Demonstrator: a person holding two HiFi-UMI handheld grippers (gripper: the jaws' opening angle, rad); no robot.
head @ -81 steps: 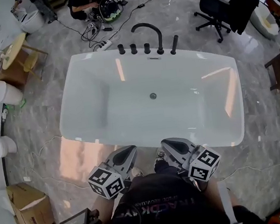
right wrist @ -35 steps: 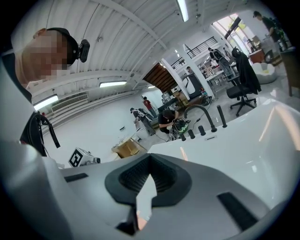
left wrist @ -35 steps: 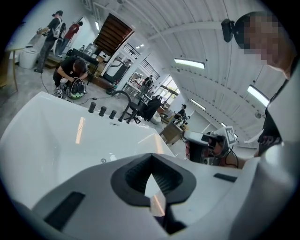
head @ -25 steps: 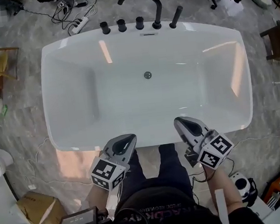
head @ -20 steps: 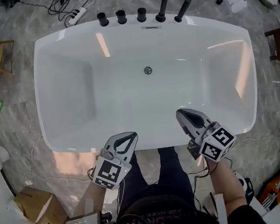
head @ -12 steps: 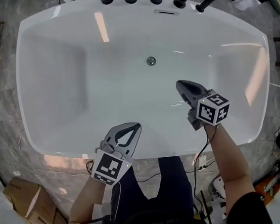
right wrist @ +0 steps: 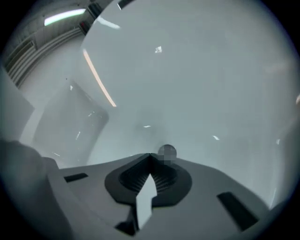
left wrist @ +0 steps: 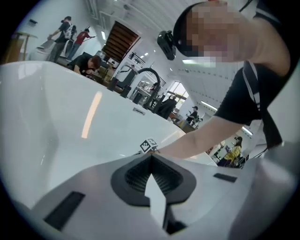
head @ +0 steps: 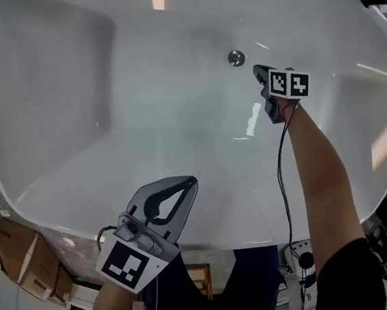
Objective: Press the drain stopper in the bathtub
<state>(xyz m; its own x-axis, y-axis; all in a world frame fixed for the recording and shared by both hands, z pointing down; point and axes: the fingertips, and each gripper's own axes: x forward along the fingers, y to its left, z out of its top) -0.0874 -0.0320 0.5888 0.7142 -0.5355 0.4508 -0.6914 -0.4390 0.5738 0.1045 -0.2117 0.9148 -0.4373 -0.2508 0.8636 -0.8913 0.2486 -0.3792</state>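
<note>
So here's where I'm at: leaning way over the bathtub [head: 99, 106] with my right gripper [head: 256, 70] reached down toward the floor of it, and the drain stopper [head: 236, 58] sits in the middle of the tub floor, just beside the tip and a touch to its left in the head view. In the right gripper view the stopper peeks out right past the nose of the jaws, very close, but I can't say for sure it's touching. Those jaws are pinched together with nothing in them, which is what I want, since this isn't a grab job. The stopper looks like a small round shiny metal cap sitting low in the drain, so I'd guess it's hard, smooth and pretty slick, with no edge worth pinching. My plan would be to put the closed tip dead center on top and push straight down; come in off-center or at an angle and I reckon it skates off onto the glossy tub surface. My left gripper [head: 191, 181] is just hanging out over the near rim, also closed up and empty, well away from the drain.
</note>
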